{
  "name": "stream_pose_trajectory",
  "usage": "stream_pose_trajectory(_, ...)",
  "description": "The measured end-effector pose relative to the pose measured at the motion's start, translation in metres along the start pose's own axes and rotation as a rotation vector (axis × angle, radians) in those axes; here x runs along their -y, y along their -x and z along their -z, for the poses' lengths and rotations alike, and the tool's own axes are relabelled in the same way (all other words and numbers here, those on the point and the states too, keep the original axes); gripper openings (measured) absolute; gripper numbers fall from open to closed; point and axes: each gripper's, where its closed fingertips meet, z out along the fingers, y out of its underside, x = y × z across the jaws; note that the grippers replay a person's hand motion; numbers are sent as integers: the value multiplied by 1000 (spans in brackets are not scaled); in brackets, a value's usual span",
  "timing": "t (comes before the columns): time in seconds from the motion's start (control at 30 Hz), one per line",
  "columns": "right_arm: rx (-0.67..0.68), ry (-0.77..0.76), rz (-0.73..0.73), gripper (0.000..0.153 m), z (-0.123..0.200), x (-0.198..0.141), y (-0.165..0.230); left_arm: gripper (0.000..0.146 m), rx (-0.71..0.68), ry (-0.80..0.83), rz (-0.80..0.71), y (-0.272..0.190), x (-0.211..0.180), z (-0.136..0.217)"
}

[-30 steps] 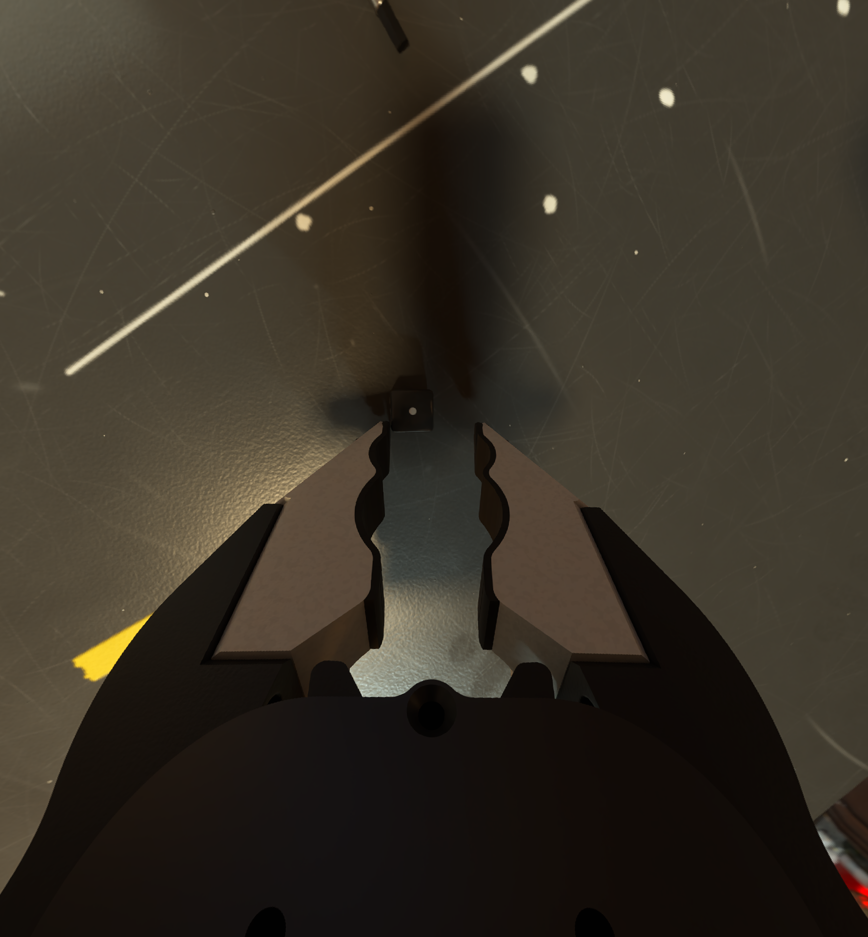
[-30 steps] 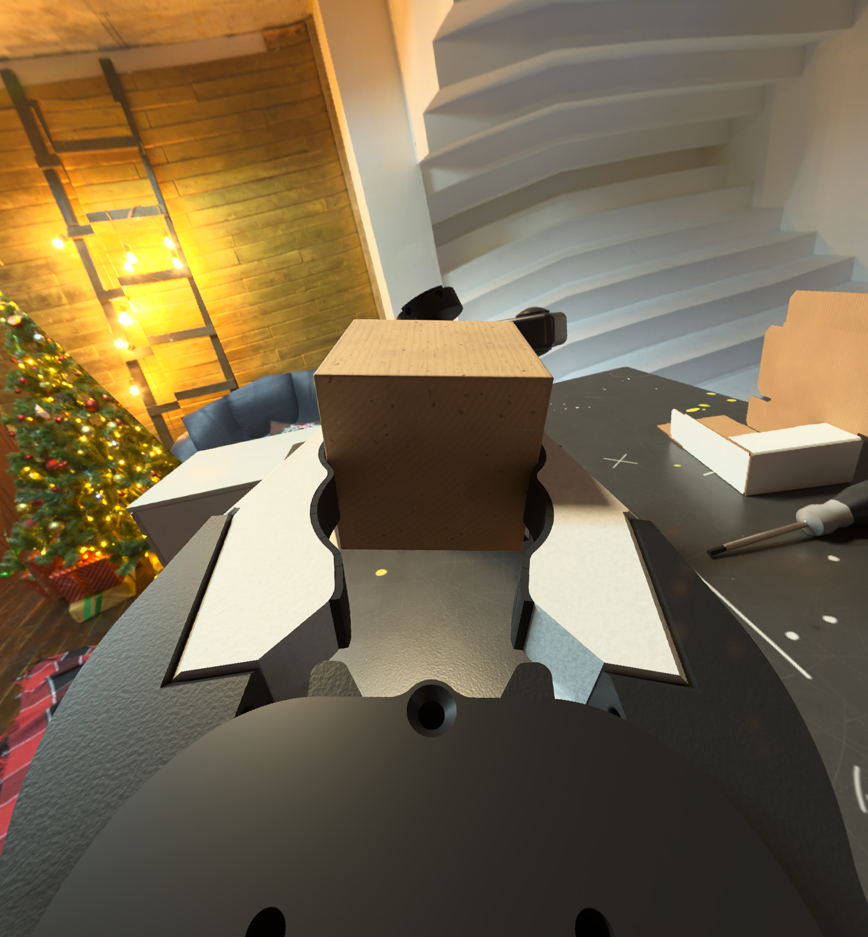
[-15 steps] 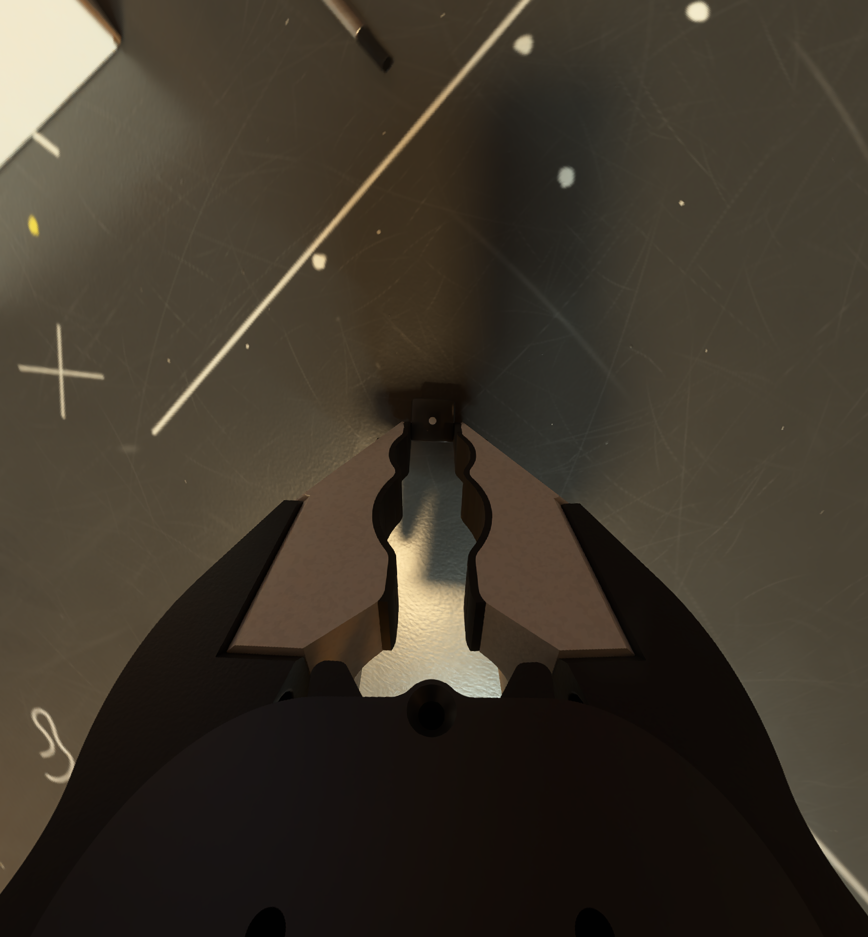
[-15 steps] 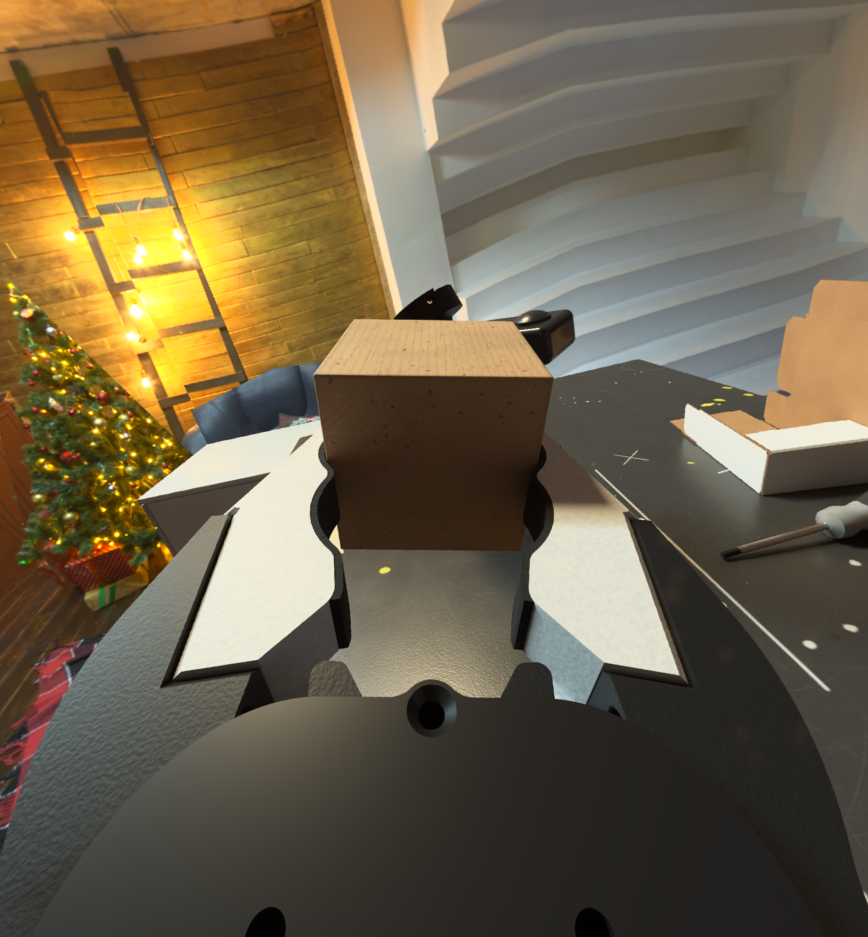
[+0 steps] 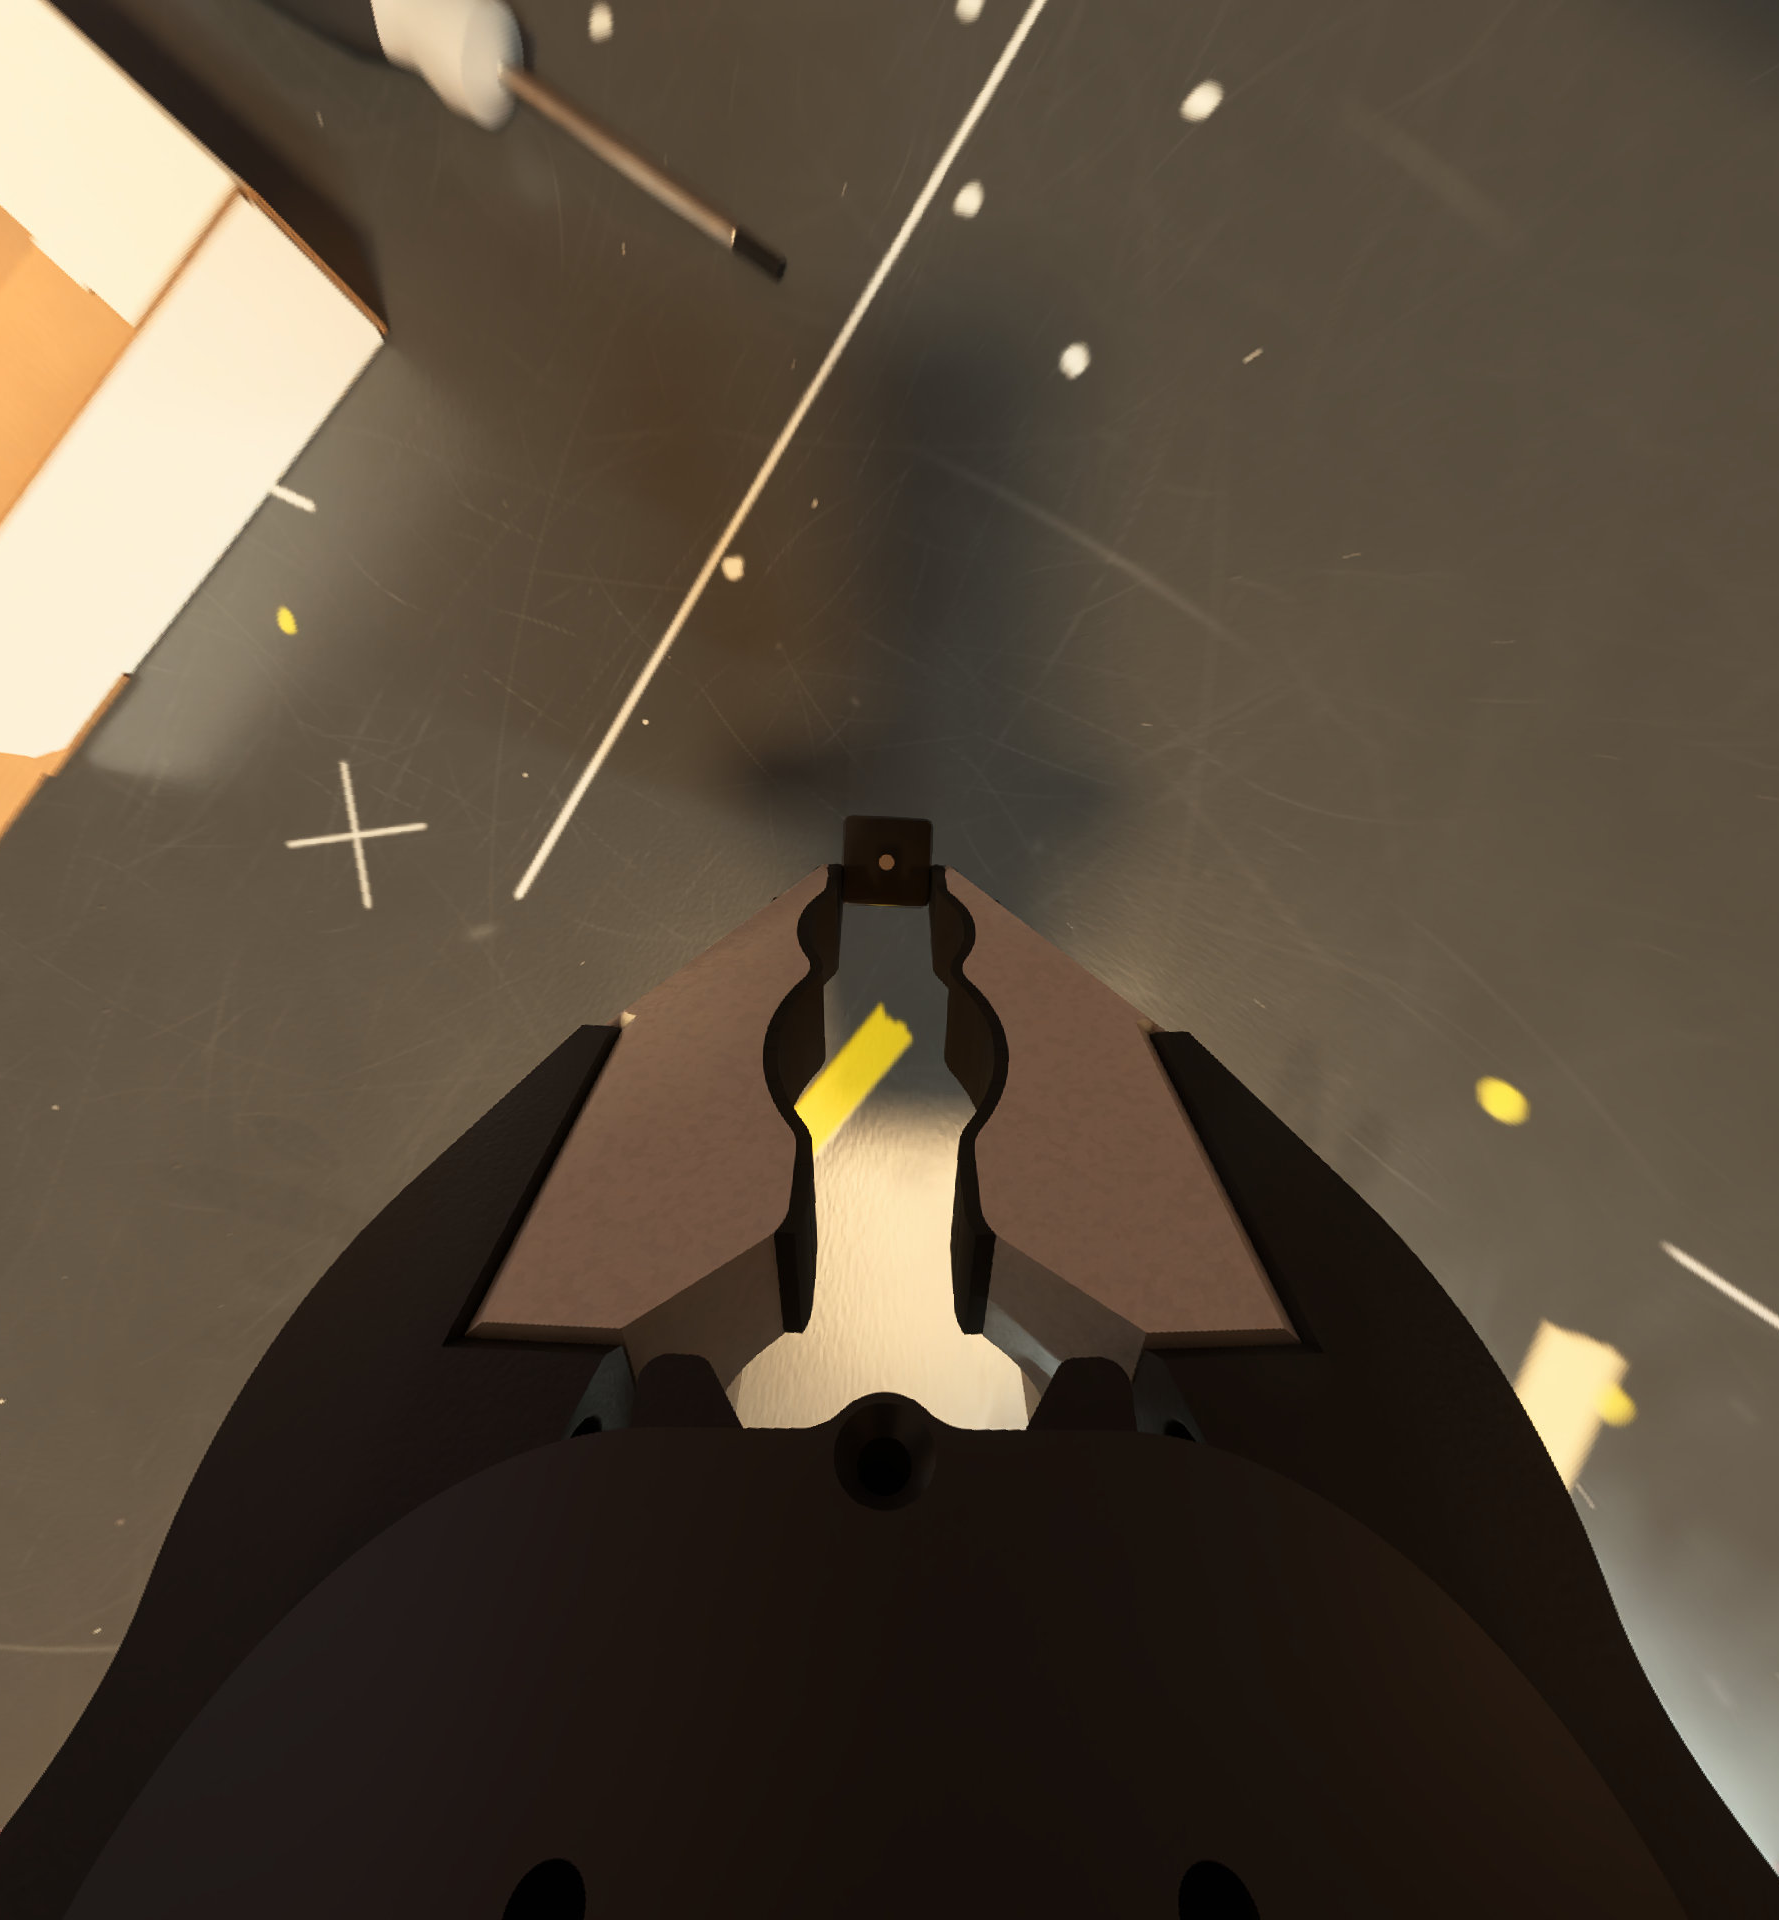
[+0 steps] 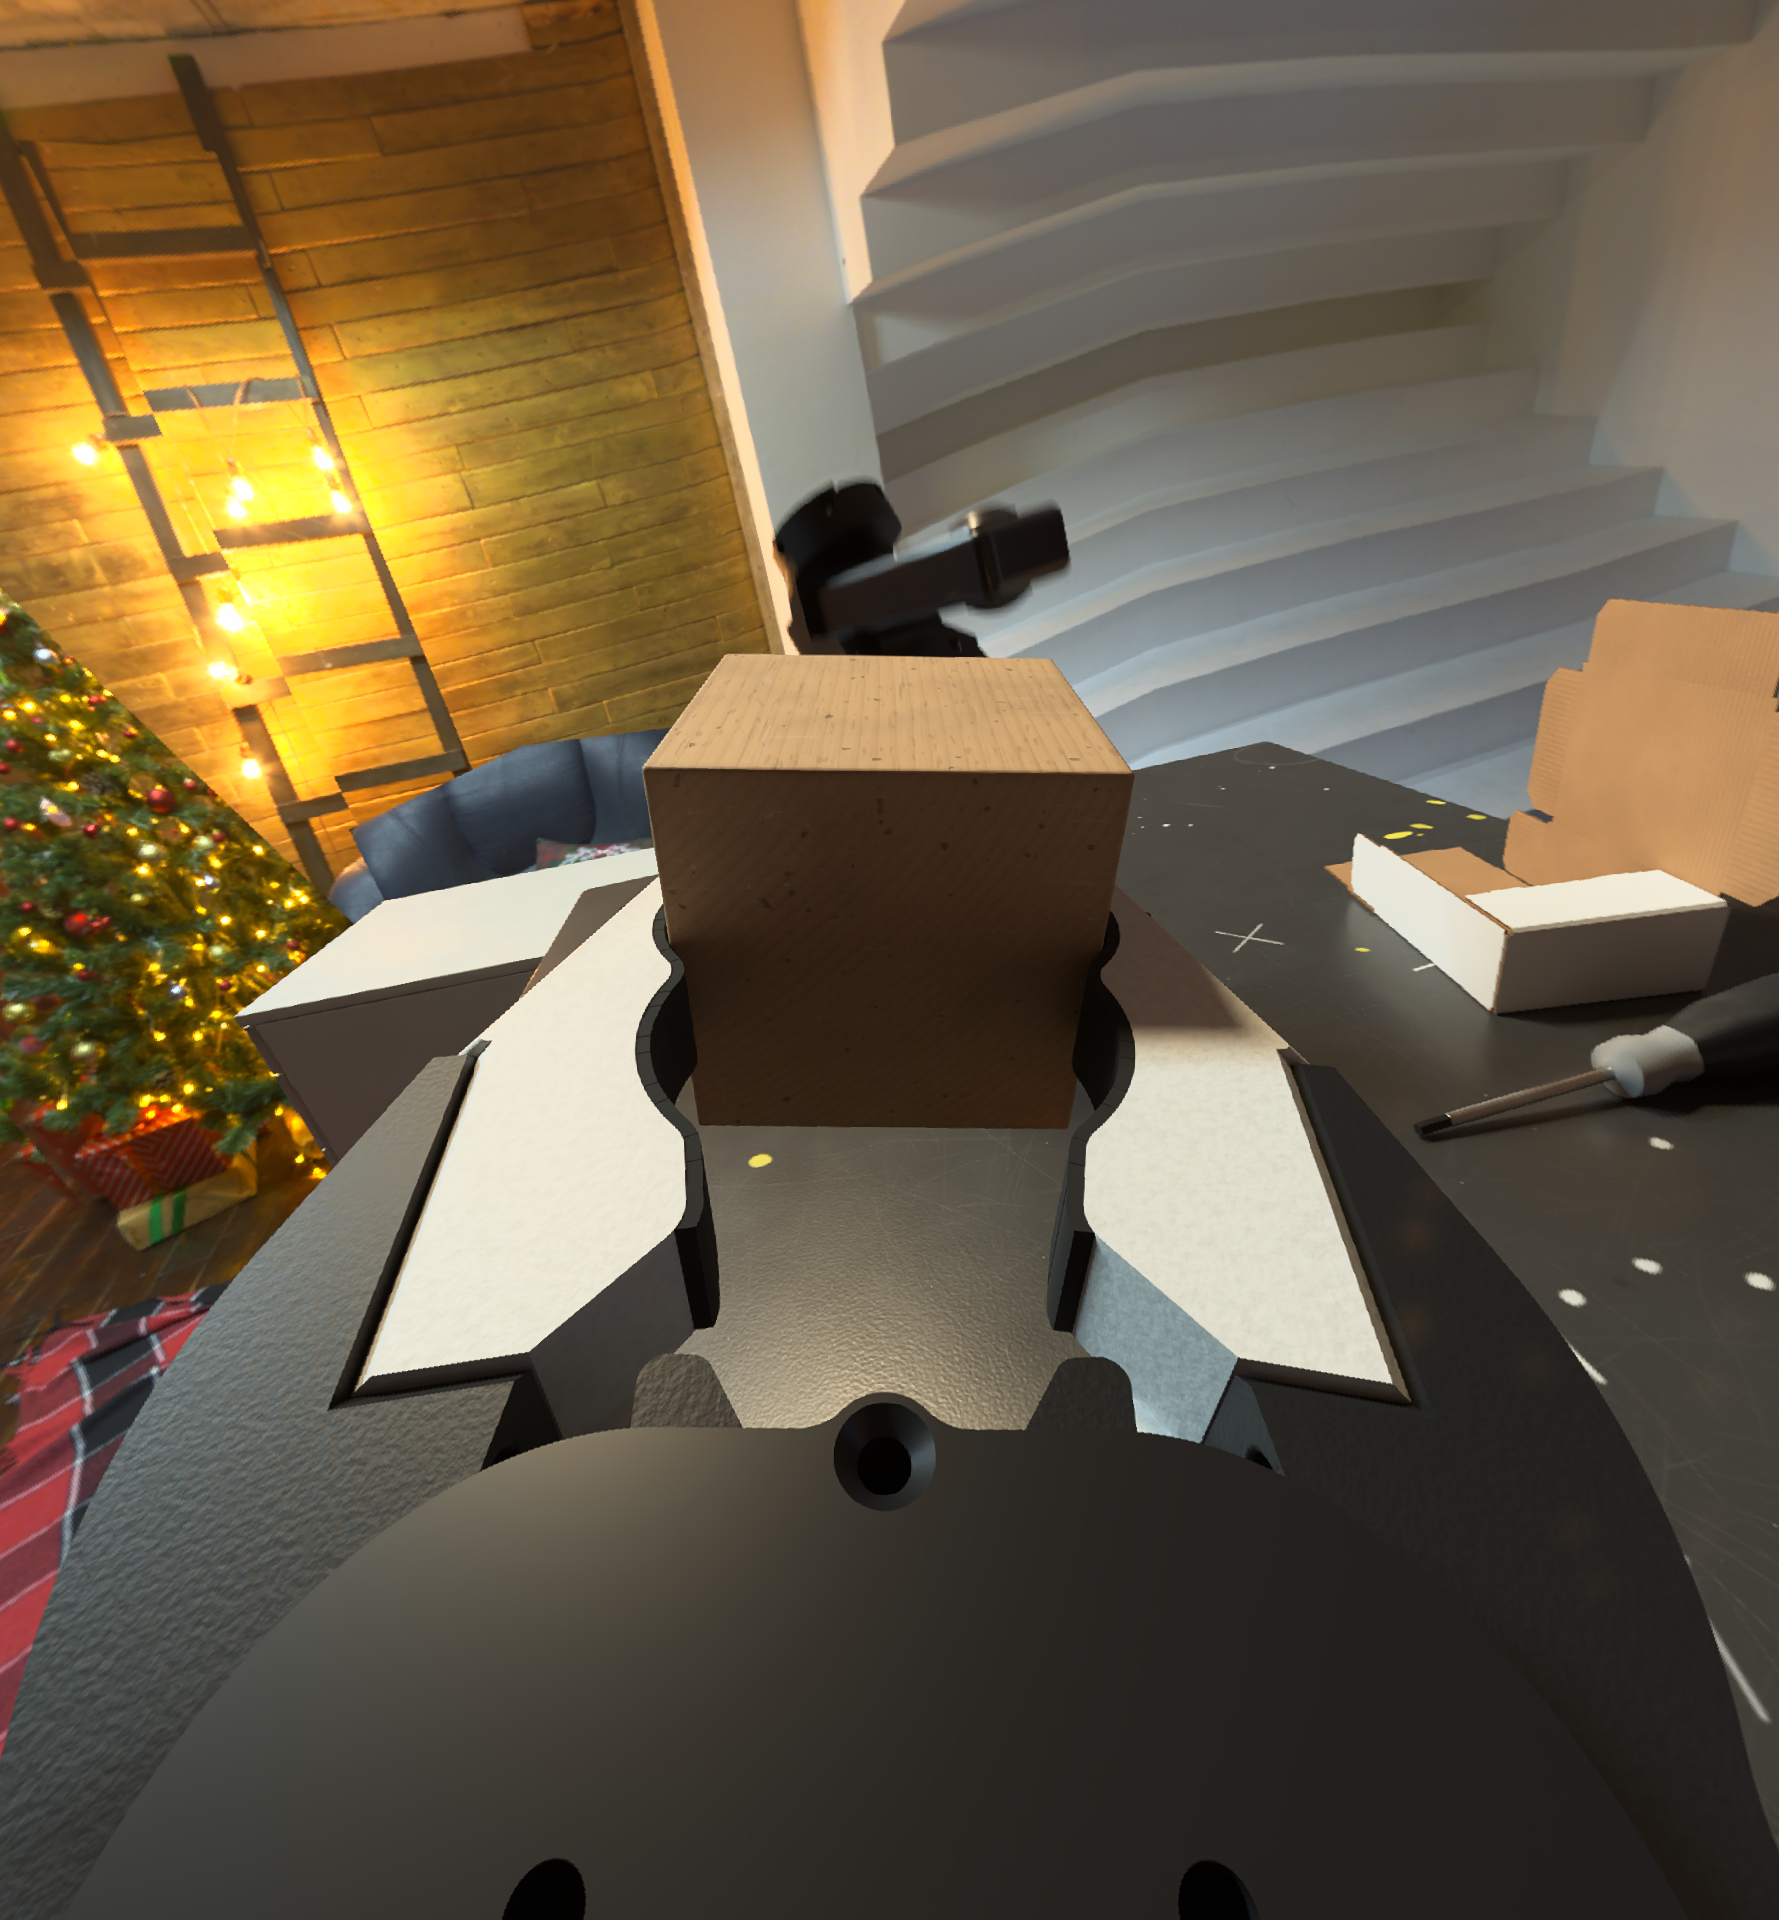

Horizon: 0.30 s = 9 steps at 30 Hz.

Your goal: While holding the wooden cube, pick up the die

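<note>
In the left wrist view a small dark die (image 5: 887, 862) with one pale pip sits between my fingertips. My left gripper (image 5: 887, 883) is shut on it and holds it above the dark table (image 5: 1384, 623). In the right wrist view my right gripper (image 6: 887, 935) is shut on the wooden cube (image 6: 885, 894), held above the table (image 6: 1487, 1247). The left gripper also shows in the right wrist view (image 6: 906, 582), blurred, beyond the cube.
An open white and cardboard box (image 5: 85, 416) (image 6: 1591, 914) lies on the table. A screwdriver (image 5: 594, 125) (image 6: 1643, 1070) lies near it. White lines, a cross (image 5: 357, 831) and yellow marks cover the table. Beyond the table edge are a sofa, a Christmas tree (image 6: 116, 883) and stairs.
My left gripper closed on the die and rose with it away from the table, bringing the box and screwdriver into view. My right gripper kept hold of the wooden cube and barely shifted.
</note>
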Motion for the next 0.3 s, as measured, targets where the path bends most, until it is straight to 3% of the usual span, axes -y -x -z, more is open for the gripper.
stream_pose_trajectory(0.2, -24, -24, 7, 74, 6, 3, -7, 16, -246, -142, -56, -12, 40, 104)
stream_pose_trajectory(0.3, -19, -27, 5, 74, 5, 4, -9, 16, -339, -213, -118, -33, 65, 140)
